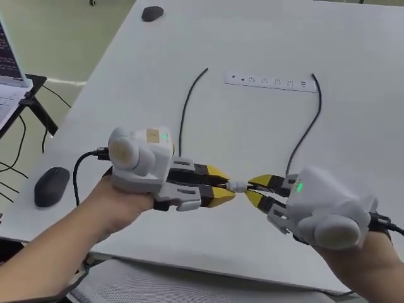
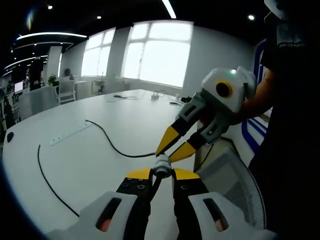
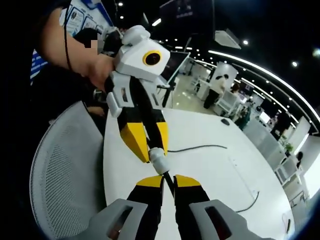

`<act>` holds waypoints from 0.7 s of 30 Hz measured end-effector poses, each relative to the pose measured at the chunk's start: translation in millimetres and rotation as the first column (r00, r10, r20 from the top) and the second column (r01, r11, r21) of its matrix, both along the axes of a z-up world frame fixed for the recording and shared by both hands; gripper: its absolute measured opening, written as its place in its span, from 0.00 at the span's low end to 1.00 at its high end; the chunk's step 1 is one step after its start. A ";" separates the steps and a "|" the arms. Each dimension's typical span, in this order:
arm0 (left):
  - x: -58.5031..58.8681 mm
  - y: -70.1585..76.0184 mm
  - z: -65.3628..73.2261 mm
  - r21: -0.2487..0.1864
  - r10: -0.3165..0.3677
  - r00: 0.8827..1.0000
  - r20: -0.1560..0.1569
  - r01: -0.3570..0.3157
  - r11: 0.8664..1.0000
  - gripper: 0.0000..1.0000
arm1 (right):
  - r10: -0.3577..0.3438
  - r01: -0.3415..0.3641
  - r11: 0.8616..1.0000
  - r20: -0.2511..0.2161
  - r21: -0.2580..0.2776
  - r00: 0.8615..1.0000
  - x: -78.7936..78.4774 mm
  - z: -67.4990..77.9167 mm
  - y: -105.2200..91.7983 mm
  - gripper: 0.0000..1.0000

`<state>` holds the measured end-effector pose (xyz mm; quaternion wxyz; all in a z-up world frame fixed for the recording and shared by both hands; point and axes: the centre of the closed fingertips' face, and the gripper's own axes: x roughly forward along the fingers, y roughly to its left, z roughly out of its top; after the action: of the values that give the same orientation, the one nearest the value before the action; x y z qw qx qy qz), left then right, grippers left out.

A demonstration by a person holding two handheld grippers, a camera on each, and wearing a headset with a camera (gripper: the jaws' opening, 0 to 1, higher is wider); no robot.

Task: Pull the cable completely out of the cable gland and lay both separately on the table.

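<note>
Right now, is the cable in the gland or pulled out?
In: the black cable enters the white cable gland, which the left gripper clamps; the right gripper grips the cable.

Down over the white counter [image 1: 252,126] now. At the near edge, in one hand, the left tongs [image 1: 226,187], yellow tips nipped onto the small white cable gland [image 1: 238,186]. Facing them from the other side, tip to tip, the right tongs [image 1: 252,190], closed just beside the gland. Behind those, a black cable [image 1: 307,129] curving up toward the power strip [image 1: 271,82]. Further left, a second black cable [image 1: 184,110]. By the left edge, a dark mouse [image 1: 52,186].
</note>
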<state>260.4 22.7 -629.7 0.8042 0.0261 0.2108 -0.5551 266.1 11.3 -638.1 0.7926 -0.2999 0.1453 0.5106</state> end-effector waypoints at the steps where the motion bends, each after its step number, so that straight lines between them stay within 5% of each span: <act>1: -0.2 -0.1 -0.2 0.001 -0.002 1.000 0.000 0.002 1.000 0.15 | 0.007 -0.007 1.000 -0.004 0.001 1.000 -0.4 -0.3 -0.1 0.02; 11: -1.9 -3.3 -3.2 0.031 -0.031 0.998 0.056 0.029 0.999 0.15 | -0.005 0.006 1.000 -0.067 0.009 0.998 -2.2 -4.4 -4.2 0.00; 21: 3.4 -3.5 -6.6 0.032 -0.018 0.998 0.056 0.016 0.999 0.15 | -0.041 0.044 0.999 -0.112 0.022 0.993 2.0 -8.9 -8.3 0.00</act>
<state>263.7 19.2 -636.3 0.8046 0.0563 0.1965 -0.5575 268.2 3.0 -647.0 0.7977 -0.2581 0.1892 0.5112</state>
